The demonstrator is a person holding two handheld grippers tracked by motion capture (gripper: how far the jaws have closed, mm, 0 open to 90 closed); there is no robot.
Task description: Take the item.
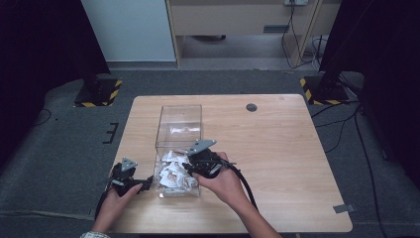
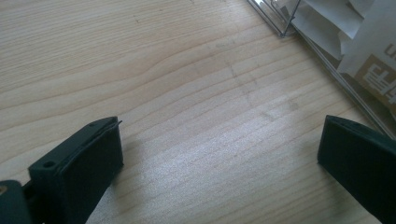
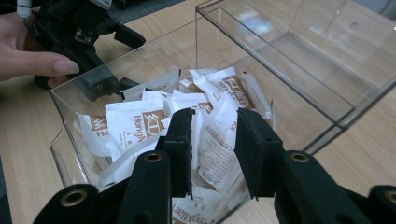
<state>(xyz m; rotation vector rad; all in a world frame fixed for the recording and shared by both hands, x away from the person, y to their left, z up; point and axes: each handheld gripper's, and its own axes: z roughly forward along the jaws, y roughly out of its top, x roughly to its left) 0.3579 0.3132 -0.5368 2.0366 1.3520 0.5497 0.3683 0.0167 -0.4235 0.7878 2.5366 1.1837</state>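
Note:
A clear plastic box stands on the wooden table, with several white and brown sachets heaped in its near end. My right gripper hangs over that heap from the right. In the right gripper view its jaws stand a little apart above the sachets, and I see no sachet pinched between the pads. My left gripper rests on the table just left of the box, jaws wide apart over bare wood. The box wall and a sachet show at the upper right of the left gripper view.
The wooden table stretches bare to the right of the box, with a round cable grommet near its far edge. Grey carpet surrounds the table, and black stands with yellow striped feet sit beyond both far corners.

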